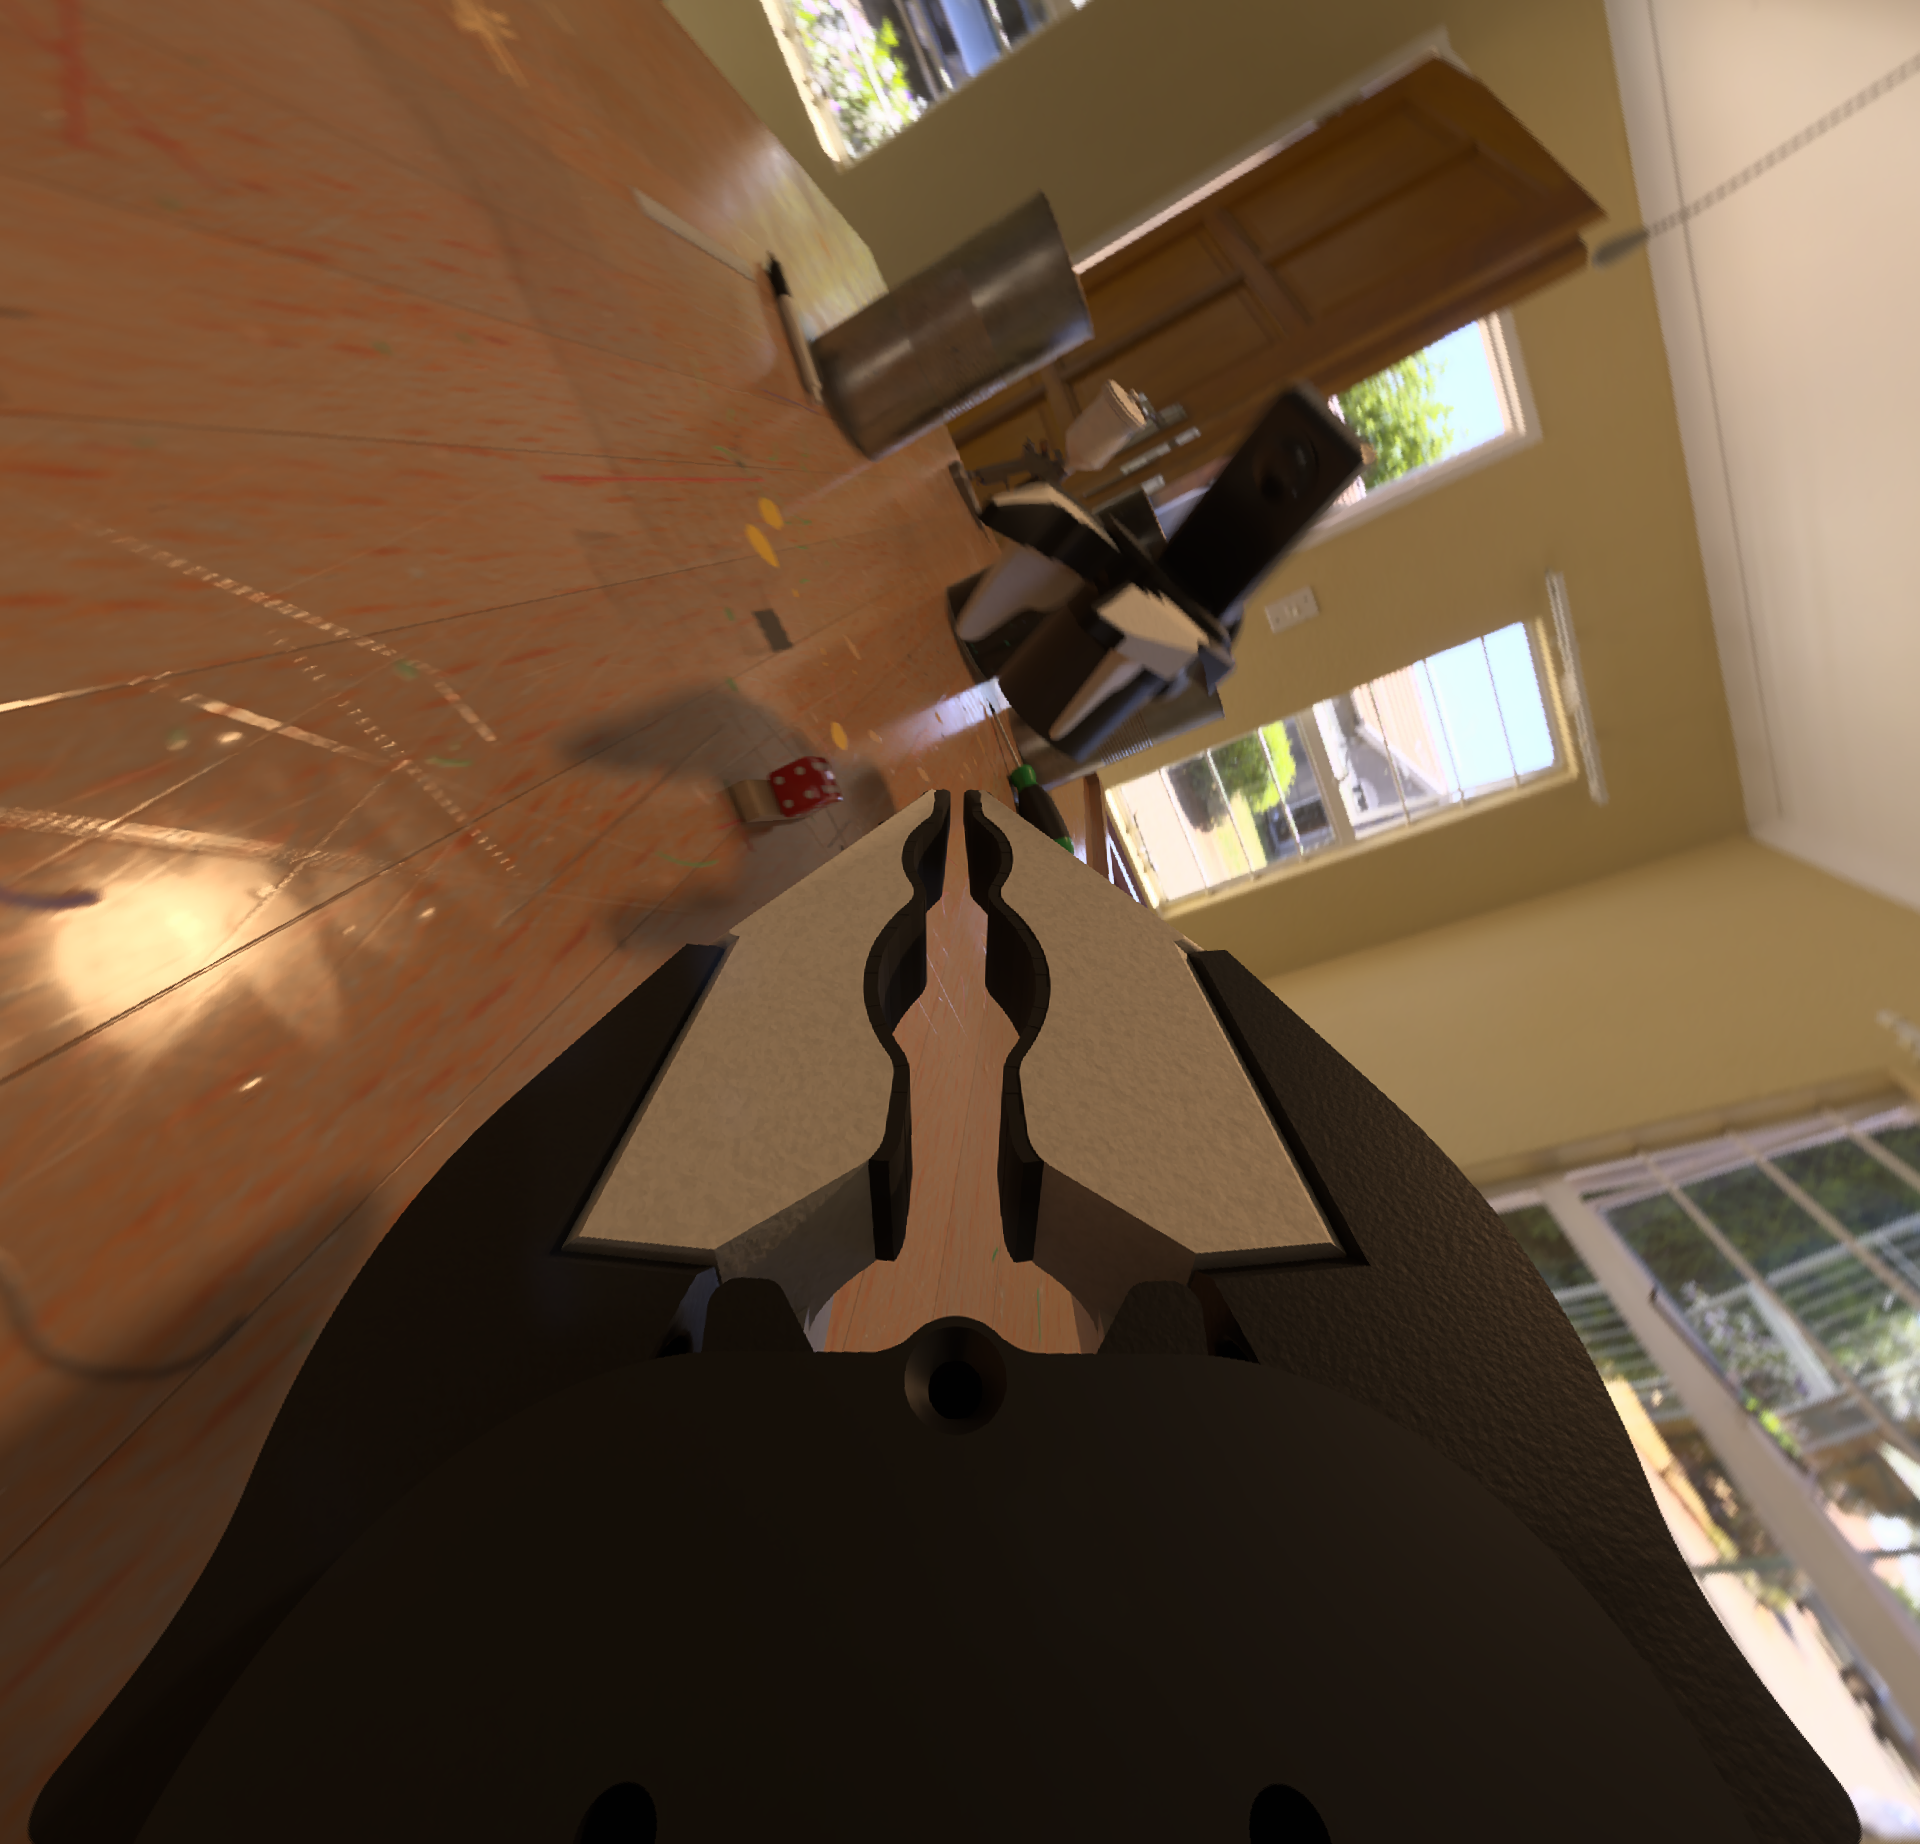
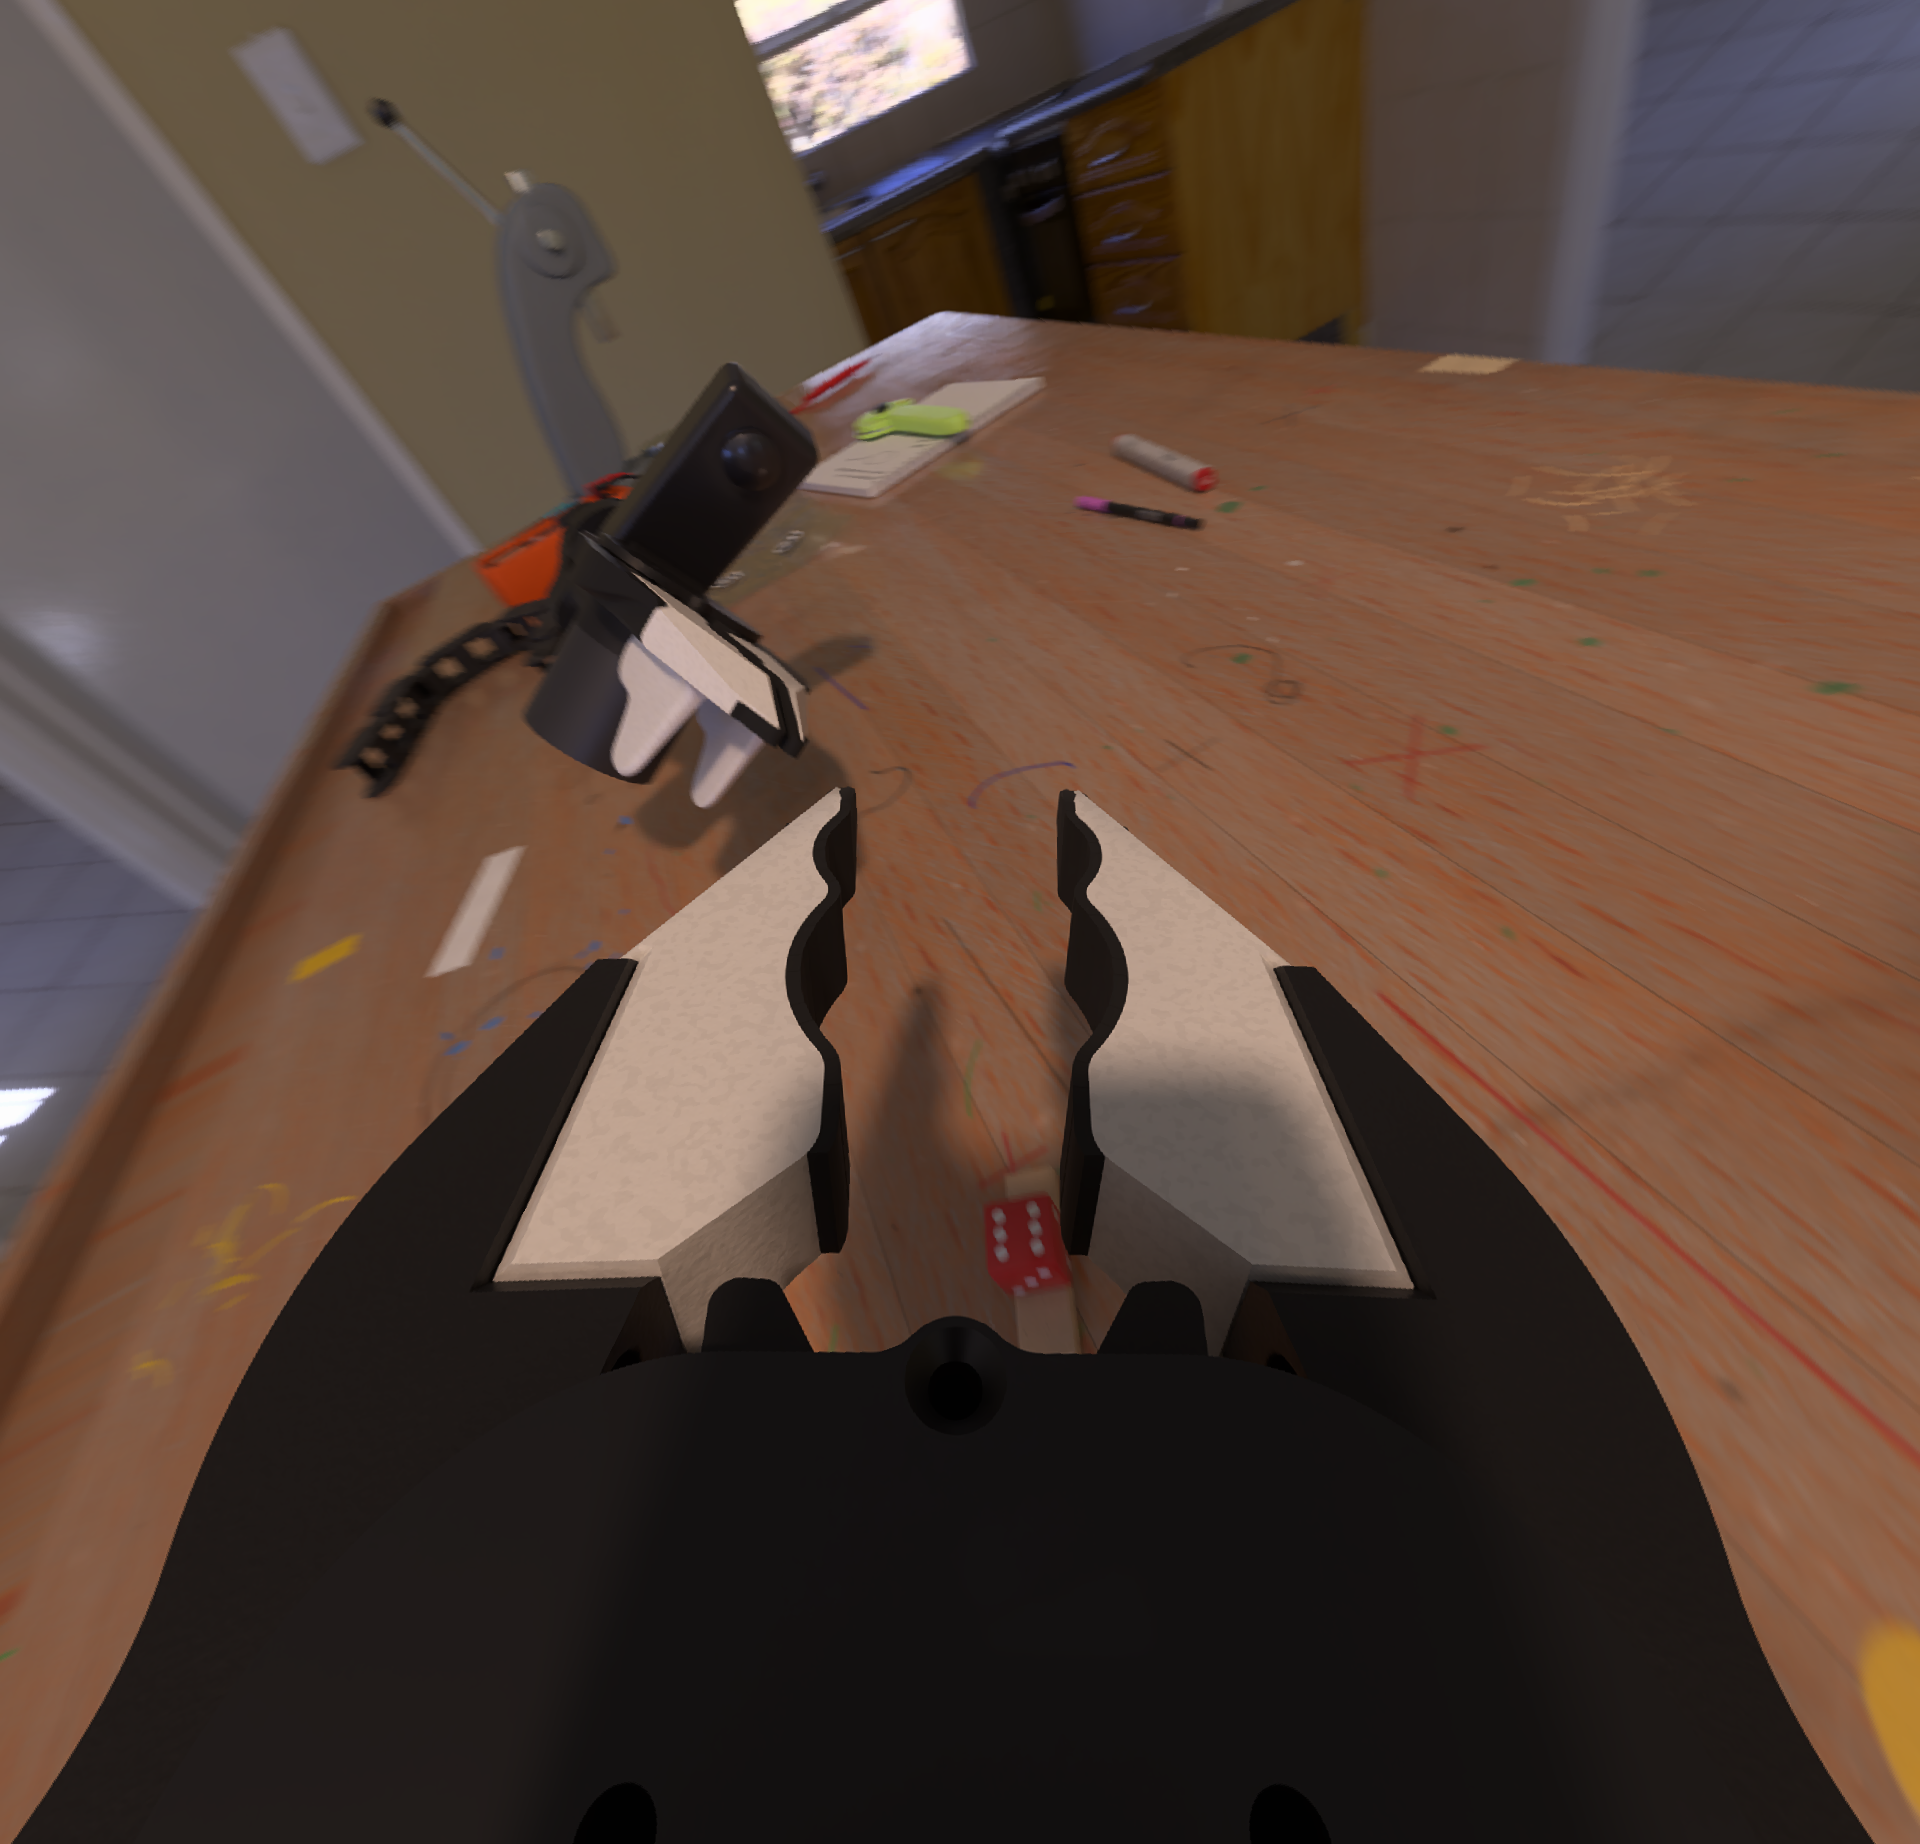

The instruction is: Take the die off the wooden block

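A red die point(image 1: 802, 785) with white pips sits on a small wooden block point(image 1: 750, 800) on the wooden table point(image 1: 312, 444). My left gripper point(image 1: 957, 799) is shut and empty, its tips just right of the die in the left wrist view. My right gripper point(image 2: 956, 807) is open and empty, hovering above the table. In the right wrist view the die point(image 2: 1027, 1244) on the block point(image 2: 1044, 1316) lies low between the fingers' bases, well behind the tips. The right gripper also shows in the left wrist view point(image 1: 1049, 631), and the left gripper in the right wrist view point(image 2: 717, 745).
A metal mesh cup point(image 1: 951, 324) stands farther along the table. A green-handled tool point(image 1: 1039, 807) lies near my left tips. A notepad point(image 2: 925, 433), a lime object point(image 2: 909, 418), a purple marker point(image 2: 1138, 513), a glue stick point(image 2: 1164, 461) and a black chain point(image 2: 436, 682) lie at the far side.
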`<state>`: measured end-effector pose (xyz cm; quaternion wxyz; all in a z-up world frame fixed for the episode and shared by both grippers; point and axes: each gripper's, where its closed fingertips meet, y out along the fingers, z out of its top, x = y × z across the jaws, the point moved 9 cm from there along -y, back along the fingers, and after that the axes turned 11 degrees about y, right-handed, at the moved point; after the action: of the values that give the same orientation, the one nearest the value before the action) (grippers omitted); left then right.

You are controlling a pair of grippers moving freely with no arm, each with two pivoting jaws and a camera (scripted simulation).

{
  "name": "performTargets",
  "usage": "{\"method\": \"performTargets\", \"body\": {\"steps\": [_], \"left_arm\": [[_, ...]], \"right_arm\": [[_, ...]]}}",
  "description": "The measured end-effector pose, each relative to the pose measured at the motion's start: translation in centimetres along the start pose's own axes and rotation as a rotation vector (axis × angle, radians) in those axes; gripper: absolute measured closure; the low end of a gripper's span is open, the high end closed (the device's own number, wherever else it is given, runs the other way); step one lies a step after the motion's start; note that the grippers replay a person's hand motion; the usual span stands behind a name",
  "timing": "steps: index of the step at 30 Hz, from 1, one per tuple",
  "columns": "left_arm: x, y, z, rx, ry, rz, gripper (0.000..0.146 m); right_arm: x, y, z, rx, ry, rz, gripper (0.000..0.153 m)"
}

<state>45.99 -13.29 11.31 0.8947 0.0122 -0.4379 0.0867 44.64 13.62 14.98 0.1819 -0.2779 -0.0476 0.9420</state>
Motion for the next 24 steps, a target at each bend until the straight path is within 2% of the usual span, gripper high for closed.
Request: {"method": "performTargets", "body": {"steps": [3, 5, 8, 12, 18, 24], "left_arm": [[-1.5, -0.7, 0.0, 0.026, -0.056, 0.060, 0.144], [-2.1, -1.0, 0.3, 0.016, -0.033, 0.108, 0.144], [-3.0, -1.1, 1.2, -0.022, 0.057, 0.199, 0.144], [-3.8, -0.3, 2.4, -0.085, 0.213, 0.289, 0.144], [-4.1, 1.6, 2.9, -0.124, 0.333, 0.221, 0.144], [-4.8, 2.6, 4.1, -0.098, 0.316, 0.199, 0.144]], "right_arm": [[0.0, -1.5, -2.5, 0.045, -0.064, -0.136, 0.111], [0.2, -2.0, -3.6, -0.038, -0.115, -0.225, 0.112], [1.1, -2.5, -3.8, -0.113, -0.196, -0.326, 0.116], [2.8, -3.4, -3.8, -0.121, -0.139, -0.342, 0.115], [4.5, -4.6, -3.5, -0.112, -0.130, -0.413, 0.114], [6.0, -4.7, -3.4, -0.136, -0.052, -0.427, 0.114]]}}
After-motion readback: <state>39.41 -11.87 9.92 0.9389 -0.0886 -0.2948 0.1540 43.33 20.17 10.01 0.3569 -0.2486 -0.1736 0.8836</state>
